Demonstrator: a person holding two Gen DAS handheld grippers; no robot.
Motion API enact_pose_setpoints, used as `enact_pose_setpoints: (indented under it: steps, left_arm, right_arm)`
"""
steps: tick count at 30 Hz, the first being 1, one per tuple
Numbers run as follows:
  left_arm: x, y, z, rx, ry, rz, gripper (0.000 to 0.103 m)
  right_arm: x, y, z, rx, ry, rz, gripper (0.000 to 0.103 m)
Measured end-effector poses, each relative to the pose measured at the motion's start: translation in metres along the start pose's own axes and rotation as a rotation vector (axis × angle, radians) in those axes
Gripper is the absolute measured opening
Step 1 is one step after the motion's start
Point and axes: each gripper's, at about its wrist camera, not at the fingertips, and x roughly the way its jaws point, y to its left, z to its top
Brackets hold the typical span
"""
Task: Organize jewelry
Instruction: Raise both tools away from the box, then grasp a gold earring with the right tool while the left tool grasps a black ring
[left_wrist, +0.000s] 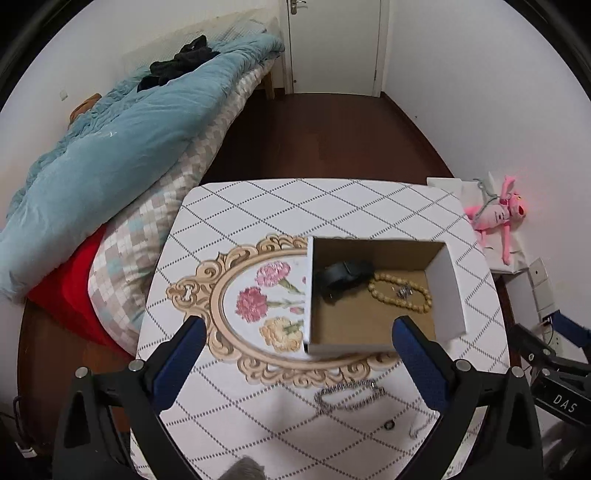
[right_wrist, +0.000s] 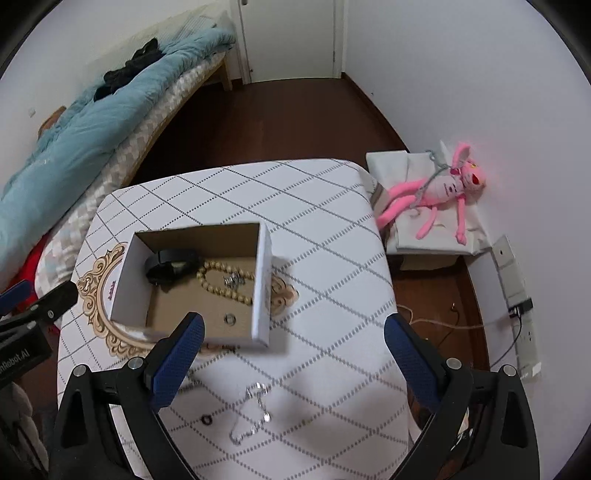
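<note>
Brown cardboard lines the open box (left_wrist: 373, 317) on the patterned table (left_wrist: 258, 206), with both sets of tongs spread wide and empty.

The box sits toward the table's right edge and holds a black band (left_wrist: 341, 278), a beaded bracelet (left_wrist: 400, 293), a small silver piece (right_wrist: 233, 279) and a ring (right_wrist: 229, 318). Near the table's front edge, outside the box, lie a silver chain bracelet (left_wrist: 349, 397), a dark ring (left_wrist: 388, 425) and another silver chain (right_wrist: 255, 417). The left gripper (left_wrist: 299, 354) and right gripper (right_wrist: 293, 354) hover above the front edge. Off the table, a pink plush toy (right_wrist: 439, 188) lies to the right and a bed with a blue duvet (left_wrist: 110, 147) to the left.
</note>
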Motion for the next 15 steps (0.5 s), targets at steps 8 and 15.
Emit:
enact_pose_setpoints:
  steps: [8, 15]
  left_arm:
    - [0.023, -0.014, -0.065, 0.013, 0.084, 0.014, 0.103]
    - [0.057, -0.019, -0.108, 0.012, 0.178, 0.025, 0.102]
  right_arm:
    - [0.025, -0.036, -0.076, 0.125, 0.084, 0.039, 0.096]
    - [0.072, -0.039, -0.121, 0.162, 0.131, 0.097, 0.059]
